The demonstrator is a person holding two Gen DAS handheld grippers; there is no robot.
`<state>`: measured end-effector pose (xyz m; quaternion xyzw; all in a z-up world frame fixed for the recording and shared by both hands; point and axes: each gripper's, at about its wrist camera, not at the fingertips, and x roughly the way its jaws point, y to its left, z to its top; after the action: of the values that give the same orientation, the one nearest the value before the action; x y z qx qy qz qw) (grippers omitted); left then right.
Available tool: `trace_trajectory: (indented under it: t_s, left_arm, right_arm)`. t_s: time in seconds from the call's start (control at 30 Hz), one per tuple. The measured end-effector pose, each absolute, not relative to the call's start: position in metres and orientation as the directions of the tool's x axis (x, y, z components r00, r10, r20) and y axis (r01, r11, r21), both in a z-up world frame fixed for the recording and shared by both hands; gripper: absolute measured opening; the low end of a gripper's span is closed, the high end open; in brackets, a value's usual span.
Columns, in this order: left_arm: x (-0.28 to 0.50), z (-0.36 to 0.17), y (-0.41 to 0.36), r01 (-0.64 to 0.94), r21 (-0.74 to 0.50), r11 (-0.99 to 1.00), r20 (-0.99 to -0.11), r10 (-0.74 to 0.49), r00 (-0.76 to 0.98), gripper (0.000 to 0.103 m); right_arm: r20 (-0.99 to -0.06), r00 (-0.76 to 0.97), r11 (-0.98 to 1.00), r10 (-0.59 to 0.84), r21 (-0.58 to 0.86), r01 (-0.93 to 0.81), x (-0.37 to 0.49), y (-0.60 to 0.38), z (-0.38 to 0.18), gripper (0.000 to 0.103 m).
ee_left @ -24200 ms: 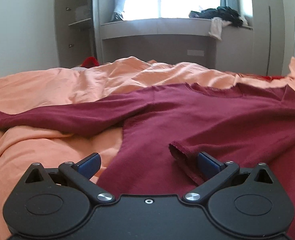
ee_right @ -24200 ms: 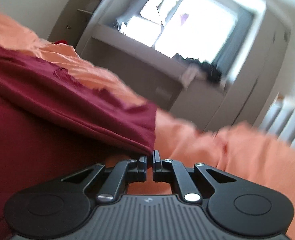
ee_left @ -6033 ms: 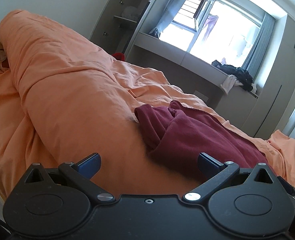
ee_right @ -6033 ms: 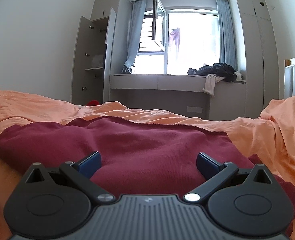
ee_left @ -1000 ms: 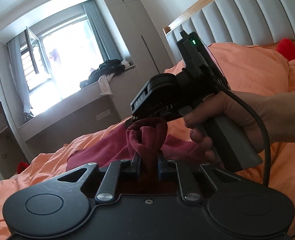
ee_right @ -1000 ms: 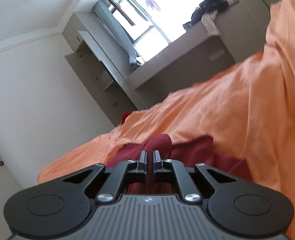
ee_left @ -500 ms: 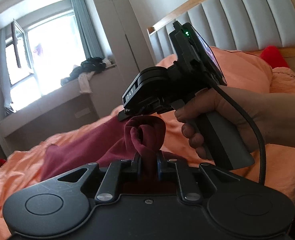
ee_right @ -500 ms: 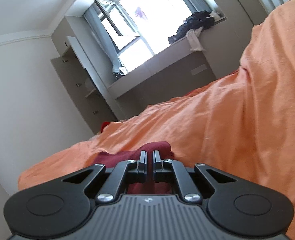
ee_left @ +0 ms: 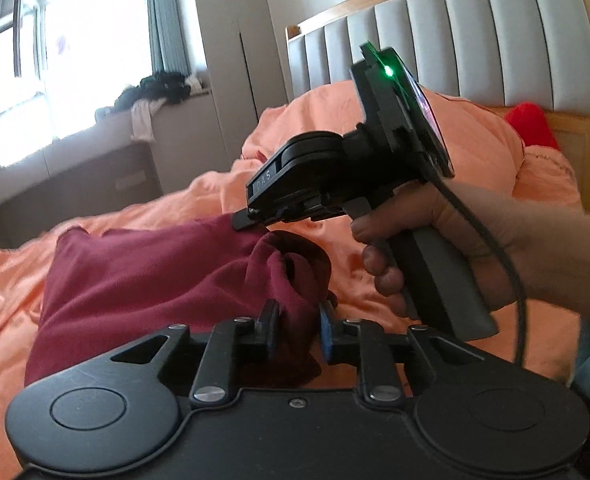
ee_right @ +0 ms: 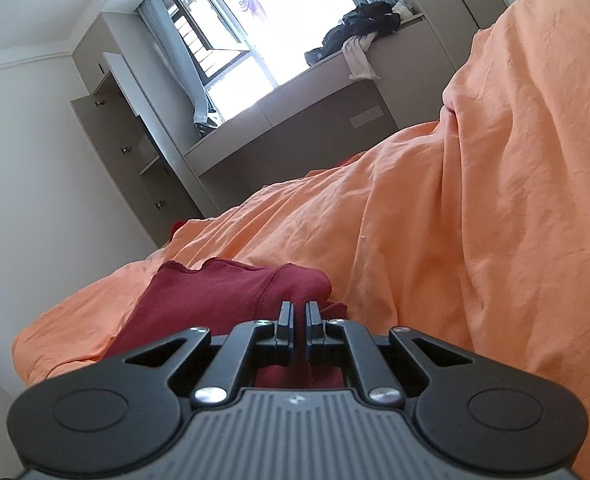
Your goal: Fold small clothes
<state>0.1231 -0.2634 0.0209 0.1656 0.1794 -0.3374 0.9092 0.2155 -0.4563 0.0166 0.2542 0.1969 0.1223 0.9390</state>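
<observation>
We're late in the fold, by our read: the maroon garment [ee_left: 155, 272] is down to a compact, thick bundle lying on the orange duvet [ee_right: 495, 200], roughly mid-bed, short of the raised duvet mound by the headboard [ee_left: 475, 32], w/ both tools at the same bunched end. The left gripper [ee_left: 297, 320] has just been opening its jaws a bit, yet a fat wad of cloth sits between them and fills the gap, so the pads look to be pressing it; a loosening grasp, not a let-go. The right gripper [ee_left: 247, 219], carried in the person's hand [ee_left: 427, 240], is clenched nearly to nothing on a thin edge at the top of that same end, just above and beyond the left one; from its own cam the fingertips sit right at the fabric, w/ only a sliver between them. The end we hold is puckered and stands up off the bed, while the rest of the bundle lies fairly flat toward the foot side. Next, prob.: lay this end down level, finish freeing the left, then release the right w/o dragging the layers; soft knit may cling to the pads and pull the fold open, so back off slowly and straight.
</observation>
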Motion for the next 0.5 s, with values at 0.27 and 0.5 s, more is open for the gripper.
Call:
trace_trajectory:
  t_s: [0.27,0.5]
  left_arm:
    - [0.130,0.047,-0.250,0.698,0.032,0.716,-0.463,-0.608,0.645,0.052]
    - [0.141,0.073,-0.217,0.581,-0.009,0.814,-0.423,-0.529,0.736,0.084]
  right_arm:
    - [-0.328,0.885,0.836,0.329,0.538,-0.111,0.218,-0.460,0.012,0.008]
    - [-0.371,0.873,0.837,0.317,0.542,-0.074,0.211,-0.463,0.010,0.045]
